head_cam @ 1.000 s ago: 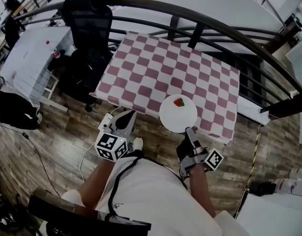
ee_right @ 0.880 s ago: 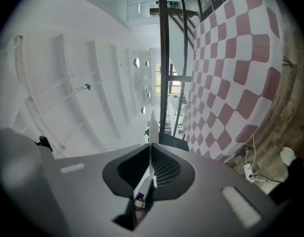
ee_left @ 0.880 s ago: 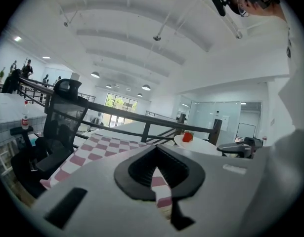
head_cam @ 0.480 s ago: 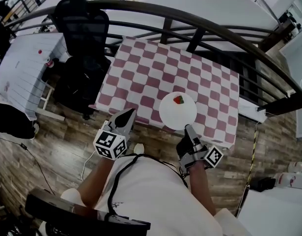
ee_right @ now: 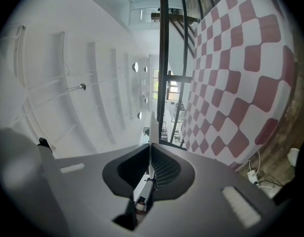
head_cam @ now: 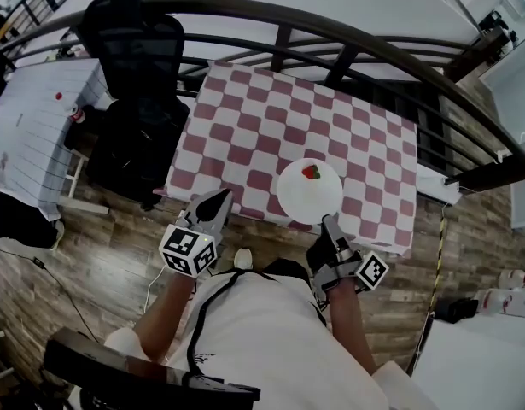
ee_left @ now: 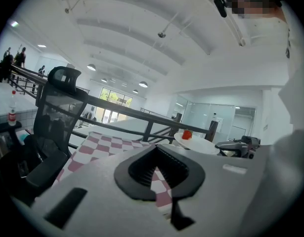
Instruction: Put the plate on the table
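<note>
Plate: white, rim pinched by right gripper, at table's near edge. Left gripper: jaws together, empty.

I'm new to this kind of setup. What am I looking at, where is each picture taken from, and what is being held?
There is no robot here: a person holds a pair of tongs in each hand. The top-down picture comes from a camera on the person's head. The other two come from cameras riding on each pair, looking along its jaws. Ahead stands a table with a red-and-white checked cloth, and a black chair beside it. The right tongs are shut on the rim of a white plate, which carries a small red item and sits over the table's near edge. The right gripper view shows that plate edge-on. The left tongs are shut and empty.
</note>
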The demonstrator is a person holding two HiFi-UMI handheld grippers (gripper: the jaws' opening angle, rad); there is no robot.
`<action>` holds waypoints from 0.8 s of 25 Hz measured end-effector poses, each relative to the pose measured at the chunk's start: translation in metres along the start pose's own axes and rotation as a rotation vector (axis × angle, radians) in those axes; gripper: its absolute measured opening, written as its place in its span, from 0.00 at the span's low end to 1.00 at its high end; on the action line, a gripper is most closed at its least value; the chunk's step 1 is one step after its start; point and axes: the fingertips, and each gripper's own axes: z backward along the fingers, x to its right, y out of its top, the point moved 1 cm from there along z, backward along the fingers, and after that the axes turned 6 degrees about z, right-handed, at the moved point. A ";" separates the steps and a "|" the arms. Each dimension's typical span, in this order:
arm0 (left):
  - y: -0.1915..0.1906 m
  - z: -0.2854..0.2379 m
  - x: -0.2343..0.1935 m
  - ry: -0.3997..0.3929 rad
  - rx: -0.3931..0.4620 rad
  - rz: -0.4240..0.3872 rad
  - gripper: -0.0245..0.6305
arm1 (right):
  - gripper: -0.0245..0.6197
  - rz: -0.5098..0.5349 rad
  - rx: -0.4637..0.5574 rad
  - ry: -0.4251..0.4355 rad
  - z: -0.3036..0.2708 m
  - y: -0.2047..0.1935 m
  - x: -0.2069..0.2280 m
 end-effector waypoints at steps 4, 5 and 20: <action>0.001 -0.005 -0.006 -0.010 -0.013 0.009 0.05 | 0.07 0.001 -0.009 -0.014 -0.011 0.004 0.004; 0.001 -0.006 -0.007 -0.008 -0.015 0.011 0.05 | 0.07 -0.002 -0.011 -0.015 -0.014 0.005 0.005; 0.003 -0.063 -0.036 0.127 -0.005 0.052 0.05 | 0.07 -0.027 -0.131 -0.015 -0.085 0.053 0.047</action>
